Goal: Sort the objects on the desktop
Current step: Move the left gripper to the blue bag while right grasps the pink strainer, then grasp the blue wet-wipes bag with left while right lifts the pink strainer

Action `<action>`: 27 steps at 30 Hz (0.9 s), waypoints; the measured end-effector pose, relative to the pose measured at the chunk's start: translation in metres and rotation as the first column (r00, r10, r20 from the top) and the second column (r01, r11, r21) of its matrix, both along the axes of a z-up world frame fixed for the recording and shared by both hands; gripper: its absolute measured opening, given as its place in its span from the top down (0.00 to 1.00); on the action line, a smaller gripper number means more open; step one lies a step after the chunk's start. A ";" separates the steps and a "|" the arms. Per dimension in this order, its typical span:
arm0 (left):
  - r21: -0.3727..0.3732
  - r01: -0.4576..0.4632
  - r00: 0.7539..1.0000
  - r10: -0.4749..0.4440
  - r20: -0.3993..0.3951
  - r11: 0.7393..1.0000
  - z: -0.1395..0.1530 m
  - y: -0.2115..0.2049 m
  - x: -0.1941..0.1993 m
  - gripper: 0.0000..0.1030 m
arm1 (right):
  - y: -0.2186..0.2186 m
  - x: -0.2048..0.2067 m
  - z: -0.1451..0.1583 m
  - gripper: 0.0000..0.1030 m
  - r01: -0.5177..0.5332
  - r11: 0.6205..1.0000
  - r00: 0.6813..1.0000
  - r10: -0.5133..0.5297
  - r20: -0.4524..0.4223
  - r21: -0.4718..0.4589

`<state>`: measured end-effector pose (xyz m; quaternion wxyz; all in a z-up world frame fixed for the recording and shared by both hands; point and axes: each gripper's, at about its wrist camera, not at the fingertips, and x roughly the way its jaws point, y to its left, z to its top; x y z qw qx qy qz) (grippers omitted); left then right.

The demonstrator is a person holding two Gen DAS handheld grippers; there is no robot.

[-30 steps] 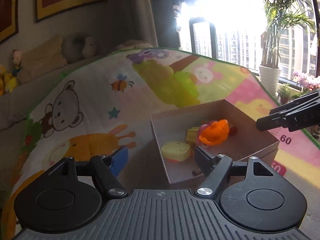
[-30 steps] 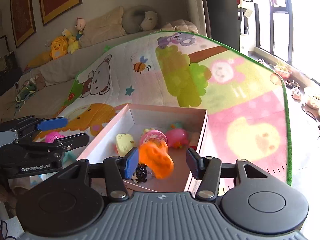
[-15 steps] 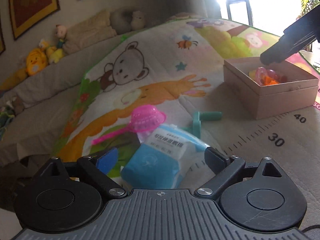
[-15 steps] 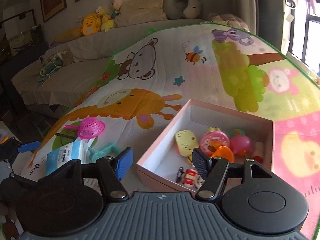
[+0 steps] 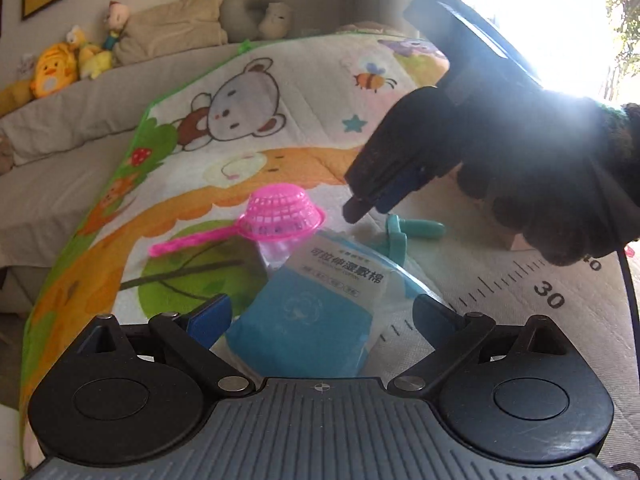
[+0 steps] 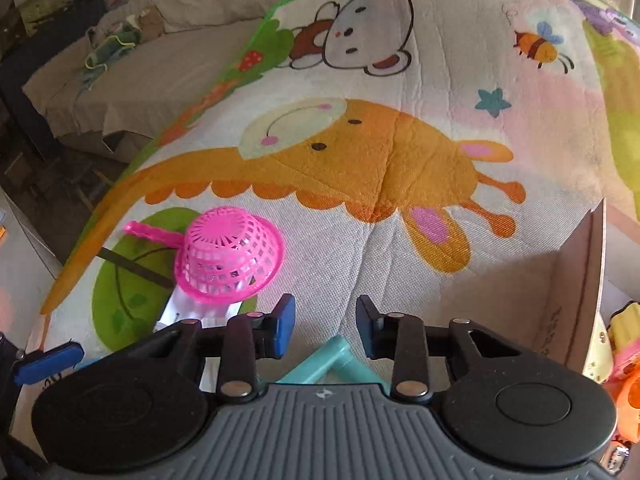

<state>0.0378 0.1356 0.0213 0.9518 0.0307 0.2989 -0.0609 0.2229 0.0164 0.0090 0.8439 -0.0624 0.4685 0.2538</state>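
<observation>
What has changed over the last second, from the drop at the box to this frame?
Both grippers have left the box. The left gripper, jaws just opened wide, now straddles the blue wipes pack without pressing it. The right gripper, orange toy let go into the box, has swung over the teal toy, jaws just closing, nothing gripped. The pink strainer and mat haven't moved.

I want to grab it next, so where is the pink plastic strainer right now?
In the left wrist view the pink plastic strainer lies upside down on the cartoon play mat, left of centre, its rim over the top of the blue wipes packet.
</observation>
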 end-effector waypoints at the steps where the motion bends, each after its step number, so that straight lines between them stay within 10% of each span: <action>1: -0.005 0.011 1.000 -0.011 0.000 1.000 -0.001 -0.001 0.000 0.03 | 0.000 0.003 0.000 0.69 0.005 0.999 1.000 -0.004 -0.016 0.032; 4: -0.024 0.047 0.999 -0.047 -0.003 0.999 -0.003 -0.007 0.000 0.03 | 0.006 0.009 0.007 0.63 0.005 0.993 0.999 -0.001 -0.035 0.117; 8: -0.054 0.104 0.994 -0.105 -0.023 0.993 -0.005 -0.019 -0.003 0.03 | 0.040 0.008 0.016 0.23 -0.066 0.993 0.997 0.063 0.037 0.098; 17: -0.058 0.105 0.994 -0.107 -0.032 0.993 -0.003 -0.028 -0.023 0.03 | 0.063 0.000 0.012 0.42 -0.143 0.989 0.987 0.140 0.076 0.036; 27: -0.008 -0.024 0.998 0.024 -0.056 1.000 -0.007 -0.033 -0.012 0.16 | -0.115 -0.114 0.088 0.42 -0.113 0.984 0.974 0.083 0.211 0.137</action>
